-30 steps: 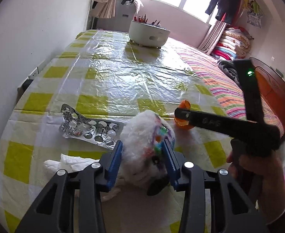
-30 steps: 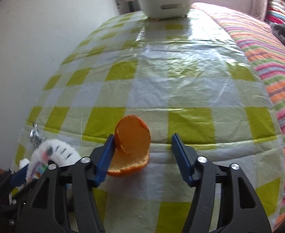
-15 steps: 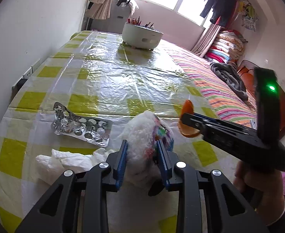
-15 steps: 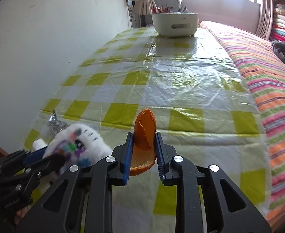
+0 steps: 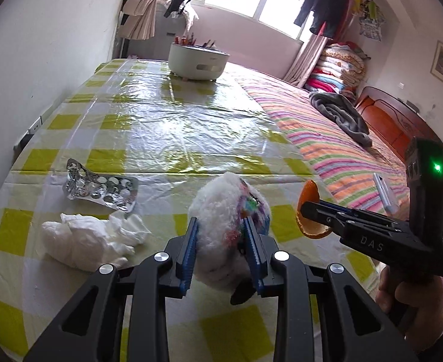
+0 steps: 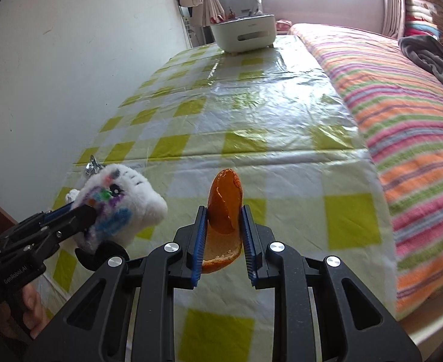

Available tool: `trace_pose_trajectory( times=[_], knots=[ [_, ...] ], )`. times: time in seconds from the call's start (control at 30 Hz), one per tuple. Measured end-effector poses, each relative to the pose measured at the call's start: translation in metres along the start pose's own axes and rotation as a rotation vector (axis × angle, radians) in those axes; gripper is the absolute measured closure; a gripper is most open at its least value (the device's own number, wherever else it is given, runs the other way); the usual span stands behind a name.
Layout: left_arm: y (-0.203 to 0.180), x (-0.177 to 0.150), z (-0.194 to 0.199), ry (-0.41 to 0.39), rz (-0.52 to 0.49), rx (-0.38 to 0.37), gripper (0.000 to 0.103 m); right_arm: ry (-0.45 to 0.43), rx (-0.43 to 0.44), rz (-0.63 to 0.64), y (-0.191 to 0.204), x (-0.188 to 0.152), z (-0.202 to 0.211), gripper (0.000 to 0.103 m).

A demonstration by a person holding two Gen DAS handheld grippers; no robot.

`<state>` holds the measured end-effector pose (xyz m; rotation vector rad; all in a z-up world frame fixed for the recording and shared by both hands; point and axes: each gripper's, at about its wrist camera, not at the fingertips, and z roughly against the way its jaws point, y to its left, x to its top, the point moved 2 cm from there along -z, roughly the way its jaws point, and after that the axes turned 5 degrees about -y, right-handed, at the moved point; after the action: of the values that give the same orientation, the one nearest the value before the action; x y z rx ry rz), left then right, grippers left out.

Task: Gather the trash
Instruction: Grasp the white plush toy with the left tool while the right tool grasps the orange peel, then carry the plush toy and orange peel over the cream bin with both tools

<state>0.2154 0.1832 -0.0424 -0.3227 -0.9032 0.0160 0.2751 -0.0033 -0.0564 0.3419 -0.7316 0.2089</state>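
My left gripper (image 5: 221, 226) is shut on a white plush toy (image 5: 227, 208) with coloured patches, held just above the checked tablecloth (image 5: 149, 126). In the right wrist view the same plush toy (image 6: 124, 199) hangs at the left in the left gripper (image 6: 79, 211). My right gripper (image 6: 223, 214) is shut on a curled piece of orange peel (image 6: 225, 202), lifted off the cloth. The orange peel (image 5: 309, 208) and the right gripper (image 5: 307, 208) also show at the right of the left wrist view. A crumpled white tissue (image 5: 91, 238) and an empty silver blister pack (image 5: 100, 190) lie at the left.
A white round pot (image 5: 198, 63) holding utensils stands at the table's far end. A bed with a striped cover (image 5: 327, 138) runs along the table's right side, with a grey blanket (image 5: 339, 114) on it. A white wall (image 5: 40, 54) borders the left. A person's hand (image 5: 408, 304) grips the right handle.
Both grippers closed: the left on the plush toy, the right on the orange peel. Both then lifted their loads off the cloth and drew back toward the table's near end.
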Motion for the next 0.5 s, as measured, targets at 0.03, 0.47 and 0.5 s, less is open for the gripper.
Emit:
trace_pose_trajectory(
  times=[0.03,0.47,0.5],
  knots=[
    [-0.003,0.0,0.001,-0.001,-0.004,-0.001,0.074,0.001,-0.001,-0.005,-0.002,-0.002,0.003,0.081],
    [-0.054,-0.02,0.002,0.014,-0.08,-0.048,0.074,-0.042,-0.051,-0.052,-0.048,-0.03,0.06,0.081],
    [-0.057,-0.021,0.002,0.013,-0.084,-0.051,0.074,-0.045,-0.055,-0.058,-0.052,-0.033,0.064,0.081]
  ],
)
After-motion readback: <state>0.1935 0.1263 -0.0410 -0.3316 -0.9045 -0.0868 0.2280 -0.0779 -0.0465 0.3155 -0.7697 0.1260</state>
